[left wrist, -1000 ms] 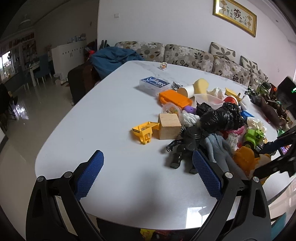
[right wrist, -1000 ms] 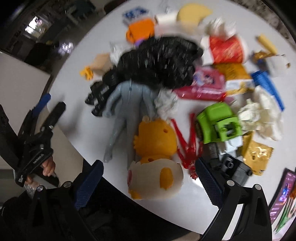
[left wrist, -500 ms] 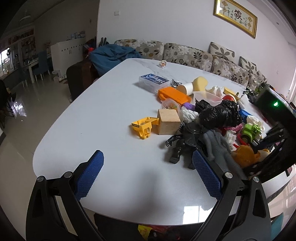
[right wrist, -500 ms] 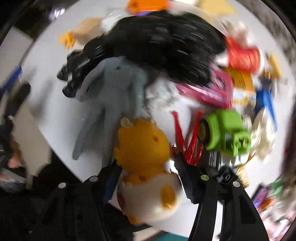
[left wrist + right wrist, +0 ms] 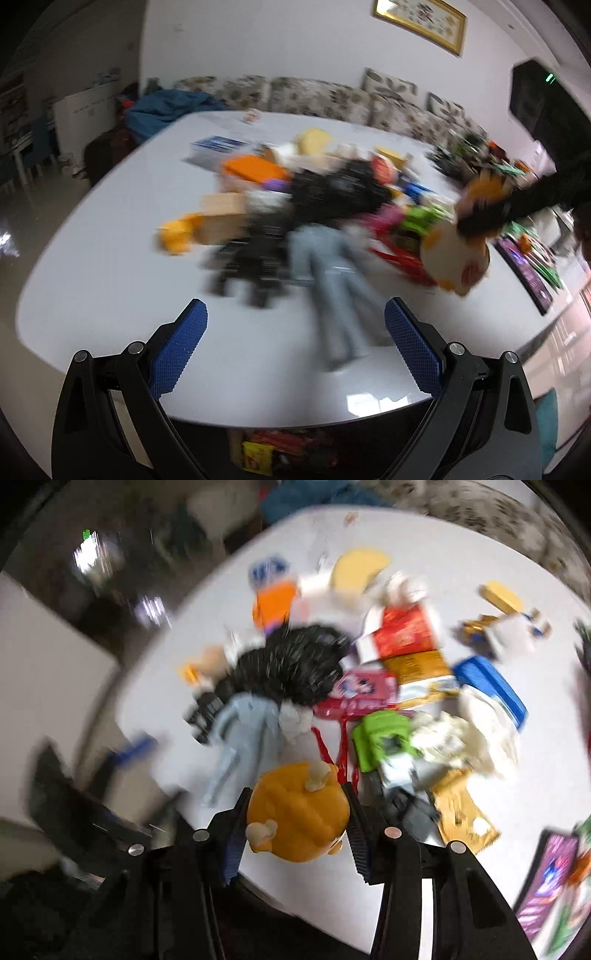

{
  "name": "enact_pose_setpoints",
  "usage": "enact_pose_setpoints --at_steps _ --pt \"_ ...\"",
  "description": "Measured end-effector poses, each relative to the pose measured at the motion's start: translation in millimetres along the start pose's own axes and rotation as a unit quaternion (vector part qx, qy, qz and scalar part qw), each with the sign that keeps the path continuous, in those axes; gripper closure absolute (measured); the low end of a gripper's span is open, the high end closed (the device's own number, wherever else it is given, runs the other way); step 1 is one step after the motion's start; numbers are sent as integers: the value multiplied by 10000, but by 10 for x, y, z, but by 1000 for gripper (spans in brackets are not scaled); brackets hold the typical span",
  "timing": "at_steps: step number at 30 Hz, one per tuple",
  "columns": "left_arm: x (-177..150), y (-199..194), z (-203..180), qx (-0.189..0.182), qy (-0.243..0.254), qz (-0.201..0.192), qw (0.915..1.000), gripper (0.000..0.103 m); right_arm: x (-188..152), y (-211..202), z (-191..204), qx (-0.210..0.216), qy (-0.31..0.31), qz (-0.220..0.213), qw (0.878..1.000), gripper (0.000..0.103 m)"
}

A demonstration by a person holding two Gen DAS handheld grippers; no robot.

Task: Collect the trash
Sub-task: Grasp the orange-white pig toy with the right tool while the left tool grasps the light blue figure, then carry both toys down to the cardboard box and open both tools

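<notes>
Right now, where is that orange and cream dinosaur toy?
The orange and cream toy is clamped in the right gripper, lifted above the table's near right edge, just past the red toy and grey figure.

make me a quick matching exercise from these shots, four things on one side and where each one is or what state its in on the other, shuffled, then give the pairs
Things:
1. orange and cream toy
2. grey figure
3. black bag
4. left gripper

Places or states:
A. crumpled in the middle of the pile
B. open, nothing between the pads
C. clamped in the right gripper, lifted off the table
D. lying flat at the near side of the pile

Pairs: 1-C, 2-D, 3-A, 4-B
</notes>
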State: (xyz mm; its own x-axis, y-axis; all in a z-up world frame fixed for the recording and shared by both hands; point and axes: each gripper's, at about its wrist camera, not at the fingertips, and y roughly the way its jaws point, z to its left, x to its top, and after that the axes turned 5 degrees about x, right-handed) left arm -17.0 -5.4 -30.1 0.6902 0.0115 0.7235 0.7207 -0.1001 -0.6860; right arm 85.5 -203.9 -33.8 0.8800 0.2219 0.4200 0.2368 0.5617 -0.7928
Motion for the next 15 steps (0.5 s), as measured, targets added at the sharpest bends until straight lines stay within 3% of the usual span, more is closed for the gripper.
enact_pose_setpoints --at_steps 5,7,9,10,12,15 --pt "79 369 -438 157 16 421 9990 9 -294 -439 -249 271 163 -767 9966 56" --pt "130 653 -511 342 -90 864 9956 11 -443 -508 -294 323 139 -932 9950 56" --pt "147 718 -557 743 65 572 9956 45 -568 -394 -345 328 139 -1097 9933 56" --pt "162 750 -561 831 181 508 9951 55 -631 -433 -380 302 110 -1197 9923 56" --pt "200 714 -453 520 -17 564 9971 55 -720 -545 -415 227 44 -1359 9905 56" --pt "303 290 -363 155 12 74 9999 56 -868 -711 -403 237 -13 -1559 9875 56"
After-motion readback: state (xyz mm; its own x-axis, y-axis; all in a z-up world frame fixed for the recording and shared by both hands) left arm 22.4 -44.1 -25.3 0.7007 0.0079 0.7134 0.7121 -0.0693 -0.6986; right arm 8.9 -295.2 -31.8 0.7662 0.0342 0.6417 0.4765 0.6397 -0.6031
